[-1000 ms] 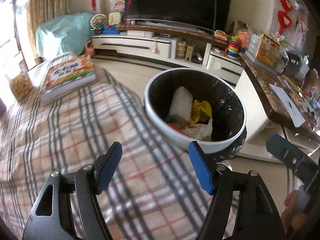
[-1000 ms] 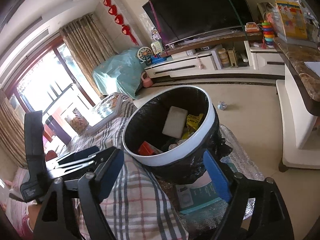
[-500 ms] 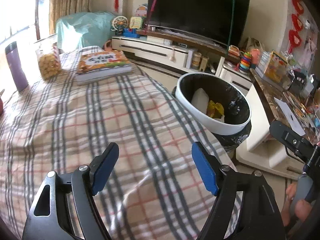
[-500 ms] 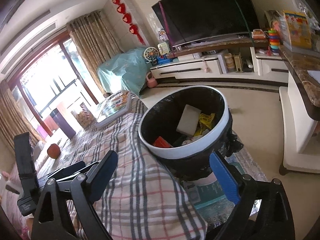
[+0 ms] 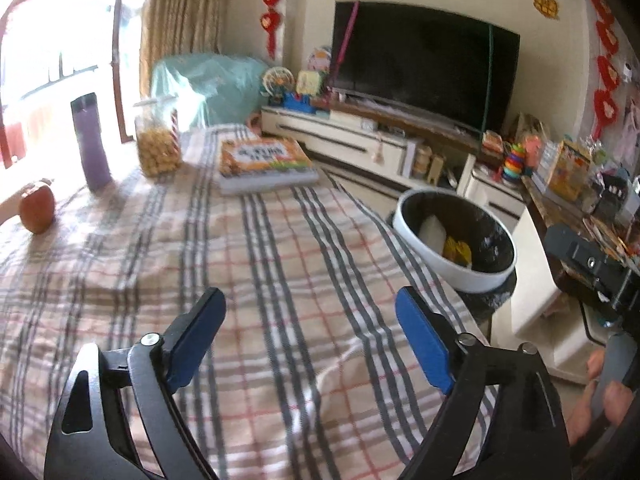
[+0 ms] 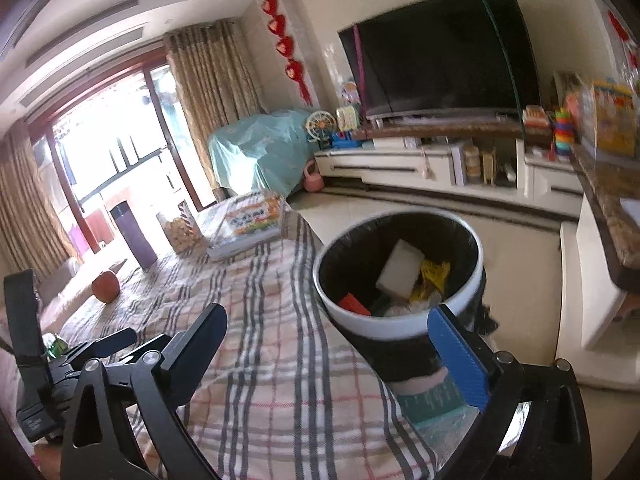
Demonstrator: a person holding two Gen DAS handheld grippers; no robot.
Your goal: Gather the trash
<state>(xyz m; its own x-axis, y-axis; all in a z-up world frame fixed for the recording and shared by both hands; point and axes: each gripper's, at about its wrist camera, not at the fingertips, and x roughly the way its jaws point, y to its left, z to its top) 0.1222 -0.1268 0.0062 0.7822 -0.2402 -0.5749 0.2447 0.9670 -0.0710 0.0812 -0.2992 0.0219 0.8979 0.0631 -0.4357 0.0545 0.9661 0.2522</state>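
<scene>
The left gripper [image 5: 310,334] hangs over a plaid tablecloth [image 5: 256,264], its blue-padded jaws spreading wider with nothing between them but the cloth below. Ahead of its right finger and off the table's edge stands the trash bin [image 5: 486,278], white-rimmed with a black liner, holding a white block [image 5: 432,234] and a yellow wrapper [image 5: 458,249]. Far beyond the left finger sit an apple [image 5: 37,208], a purple tumbler [image 5: 92,142] and a clear jar of yellow snacks [image 5: 158,142]; straight ahead lies a colourful picture book [image 5: 264,164]. To the right of the right finger, a hand [image 5: 600,394] grips the other tool's handle.

The right gripper [image 6: 332,324] also has its jaws opening and empty. The trash bin [image 6: 384,326] stands just ahead, between the fingertips and closer to the right finger, whose blue pad overlaps its rim in the view; whether they touch cannot be told. Inside lie the white block [image 6: 400,268], the yellow wrapper [image 6: 434,276] and an orange-red piece [image 6: 354,305]. Left of the left finger, the left gripper's body [image 6: 60,364] shows over the cloth, with the apple [image 6: 105,286] and tumbler [image 6: 134,236] farther off. A television [image 6: 440,52] fills the far wall.
</scene>
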